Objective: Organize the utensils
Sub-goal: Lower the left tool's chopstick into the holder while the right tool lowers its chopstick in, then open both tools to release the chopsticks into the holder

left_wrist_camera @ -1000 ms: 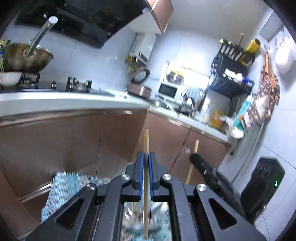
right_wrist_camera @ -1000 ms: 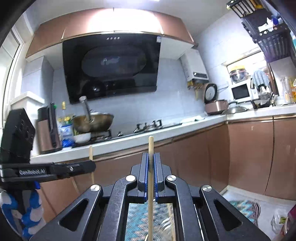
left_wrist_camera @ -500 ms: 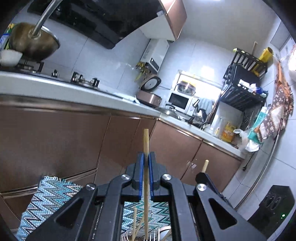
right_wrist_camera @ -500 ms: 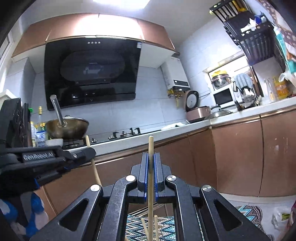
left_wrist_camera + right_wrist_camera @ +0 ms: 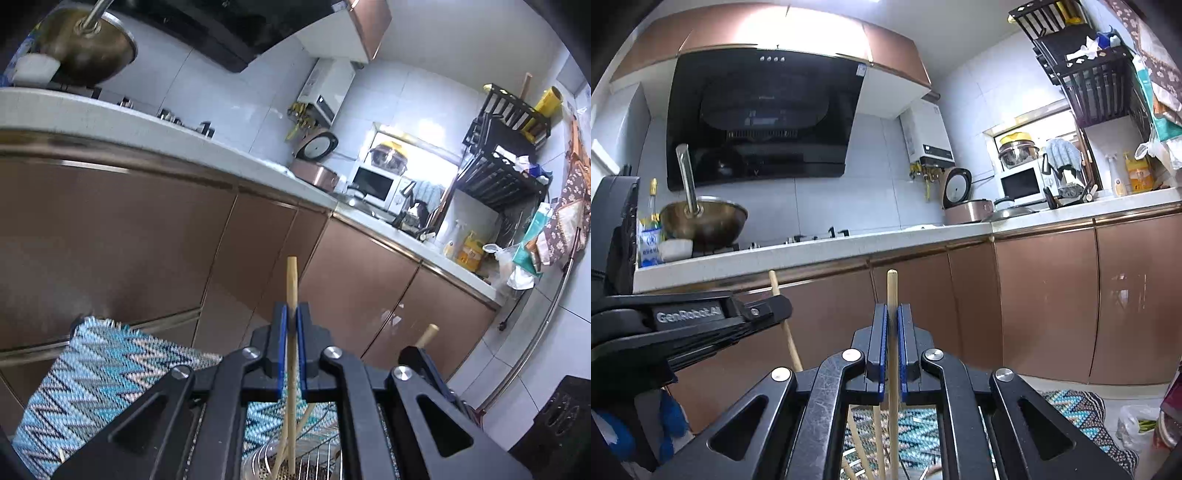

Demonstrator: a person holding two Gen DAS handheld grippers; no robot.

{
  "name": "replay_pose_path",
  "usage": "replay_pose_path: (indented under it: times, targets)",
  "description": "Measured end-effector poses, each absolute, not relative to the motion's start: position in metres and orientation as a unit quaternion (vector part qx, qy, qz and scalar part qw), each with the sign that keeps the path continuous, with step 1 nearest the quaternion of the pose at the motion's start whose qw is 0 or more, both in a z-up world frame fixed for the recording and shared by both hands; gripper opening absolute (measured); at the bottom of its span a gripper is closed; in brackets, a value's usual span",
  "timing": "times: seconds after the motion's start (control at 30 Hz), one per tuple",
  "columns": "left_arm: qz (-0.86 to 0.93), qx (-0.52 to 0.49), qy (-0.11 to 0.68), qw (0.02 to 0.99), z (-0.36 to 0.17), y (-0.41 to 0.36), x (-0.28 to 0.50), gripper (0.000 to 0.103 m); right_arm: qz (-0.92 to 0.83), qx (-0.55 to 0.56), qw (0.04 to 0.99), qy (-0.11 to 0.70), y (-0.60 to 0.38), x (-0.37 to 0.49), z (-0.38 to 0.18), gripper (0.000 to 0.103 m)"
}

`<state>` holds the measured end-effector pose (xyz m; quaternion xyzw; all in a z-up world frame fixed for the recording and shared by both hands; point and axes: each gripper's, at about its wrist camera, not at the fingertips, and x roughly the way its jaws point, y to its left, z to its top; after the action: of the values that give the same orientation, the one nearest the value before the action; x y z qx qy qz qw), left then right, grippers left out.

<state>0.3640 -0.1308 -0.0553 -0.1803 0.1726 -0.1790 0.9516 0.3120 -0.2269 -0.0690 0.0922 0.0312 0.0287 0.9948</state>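
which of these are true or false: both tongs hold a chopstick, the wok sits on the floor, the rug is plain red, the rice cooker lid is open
1. Each pair of tongs holds a wooden chopstick. True: the left tongs are shut on a pale wooden chopstick, and the right tongs on another wooden chopstick.
2. The metal wok with a long handle sits on the floor. False: it sits up on the stove at counter level.
3. The woven rug is plain red. False: it has a blue, white and black zigzag pattern.
4. The copper rice cooker has its lid open. True: the round lid stands raised.
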Motion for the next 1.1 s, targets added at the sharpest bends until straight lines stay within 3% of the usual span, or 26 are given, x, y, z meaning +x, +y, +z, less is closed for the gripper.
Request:
replay_pose_path:
  times: [0.07,0.13,0.2,0.3,0.53,0.63,0.83,1.0,1.1]
  targets:
    - [-0.176,-0.181,0.177,0.951,-0.058,-0.13,0.363,0.007,0.027,0.097,0.994,0.036,-0.229,0.308,-0.07,0.009]
    - [-0.175,-0.184,0.178,0.951,-0.056,-0.126,0.359,0.008,0.02,0.1,0.994,0.038,-0.231,0.304,-0.068,0.025]
    - [-0.172,-0.185,0.175,0.951,-0.052,-0.122,0.354,0.013,0.016,0.104,0.994,0.037,-0.232,0.299,-0.065,0.031]
    - [-0.167,-0.192,0.169,0.952,-0.042,-0.112,0.341,0.026,0.01,0.106,0.994,0.034,-0.234,0.289,-0.055,0.035]
    - [-0.139,-0.191,0.165,0.958,-0.016,-0.086,0.3,0.03,-0.006,0.107,0.994,0.018,-0.233,0.249,-0.025,0.052]
    - [-0.115,-0.188,0.166,0.961,-0.006,-0.073,0.279,0.041,-0.017,0.108,0.994,0.018,-0.232,0.229,-0.013,0.056]
    - [-0.068,-0.185,0.148,0.969,0.013,-0.042,0.226,0.043,-0.035,0.113,0.993,0.012,-0.228,0.181,0.012,0.073]
    - [-0.039,-0.193,0.14,0.97,0.028,-0.013,0.181,0.05,-0.041,0.107,0.993,0.006,-0.222,0.143,0.03,0.078]
    - [-0.025,-0.186,0.133,0.973,0.033,-0.001,0.155,0.055,-0.043,0.105,0.994,0.003,-0.217,0.124,0.036,0.087]
